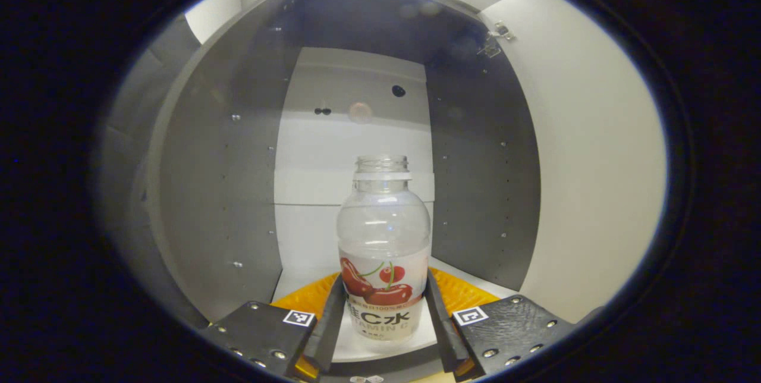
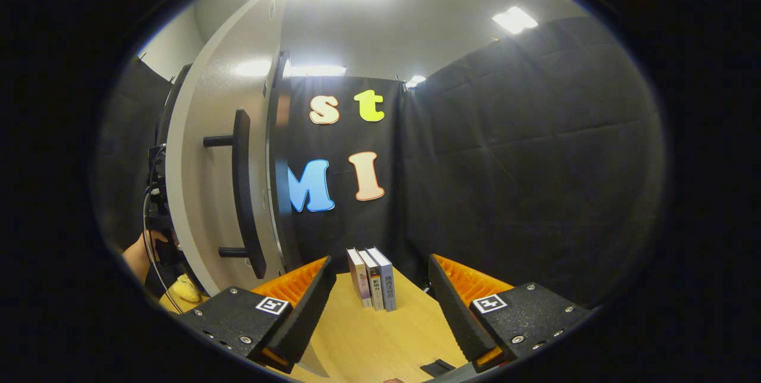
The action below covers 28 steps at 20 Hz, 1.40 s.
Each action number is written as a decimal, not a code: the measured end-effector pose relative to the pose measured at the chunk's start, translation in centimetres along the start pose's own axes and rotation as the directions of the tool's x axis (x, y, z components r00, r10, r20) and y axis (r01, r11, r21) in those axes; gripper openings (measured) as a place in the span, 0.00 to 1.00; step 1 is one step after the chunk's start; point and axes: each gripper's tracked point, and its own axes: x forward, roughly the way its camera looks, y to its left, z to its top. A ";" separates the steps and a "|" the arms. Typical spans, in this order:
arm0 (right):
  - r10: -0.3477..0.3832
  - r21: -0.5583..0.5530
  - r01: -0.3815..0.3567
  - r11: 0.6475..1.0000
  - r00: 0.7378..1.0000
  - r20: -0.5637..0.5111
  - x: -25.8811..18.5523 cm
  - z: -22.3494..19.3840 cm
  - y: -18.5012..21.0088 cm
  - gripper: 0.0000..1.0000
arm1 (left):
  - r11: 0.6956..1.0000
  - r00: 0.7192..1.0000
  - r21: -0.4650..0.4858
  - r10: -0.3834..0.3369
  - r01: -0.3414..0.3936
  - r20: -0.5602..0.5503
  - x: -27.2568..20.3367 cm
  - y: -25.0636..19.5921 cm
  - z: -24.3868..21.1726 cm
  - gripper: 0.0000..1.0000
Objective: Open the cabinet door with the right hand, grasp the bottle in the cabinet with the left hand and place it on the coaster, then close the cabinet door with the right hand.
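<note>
A clear, capless bottle (image 1: 383, 240) with a cherry label stands upright on the white shelf (image 1: 297, 279) inside the open cabinet. My left gripper (image 1: 385, 288) reaches into the cabinet, and both its fingers press on the bottle's labelled sides. The white cabinet door (image 2: 202, 192) stands swung open at the left of the right gripper view, its black bar handle (image 2: 244, 192) facing me. Just right of that door my right gripper (image 2: 379, 273) is open and holds nothing.
Grey cabinet side walls (image 1: 220, 192) close in on both sides of the bottle, and the open door's inner face (image 1: 594, 163) is at the right. Three books (image 2: 373, 279) stand on the wooden table (image 2: 368, 341). A hand (image 2: 140, 258) shows beyond the door. A small dark flat thing (image 2: 437, 367) lies near the table's front edge.
</note>
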 end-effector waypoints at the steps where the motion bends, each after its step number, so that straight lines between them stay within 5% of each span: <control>1: 0.009 -0.006 -0.009 1.000 1.000 0.000 -0.2 0.2 -0.2 0.96 | 1.000 1.000 0.004 0.014 -0.014 0.012 -1.0 0.2 0.5 0.69; 18: 0.192 -0.012 -0.192 0.981 0.981 -0.030 -4.8 -0.3 -2.2 0.96 | 0.989 0.986 0.017 0.146 -0.148 0.080 -18.1 -1.5 1.9 0.69; 28: 0.242 -0.011 -0.243 0.970 0.968 -0.062 -6.3 -2.6 -2.7 0.96 | 0.990 0.988 0.037 0.135 -0.139 0.080 -27.3 -5.4 -3.6 0.69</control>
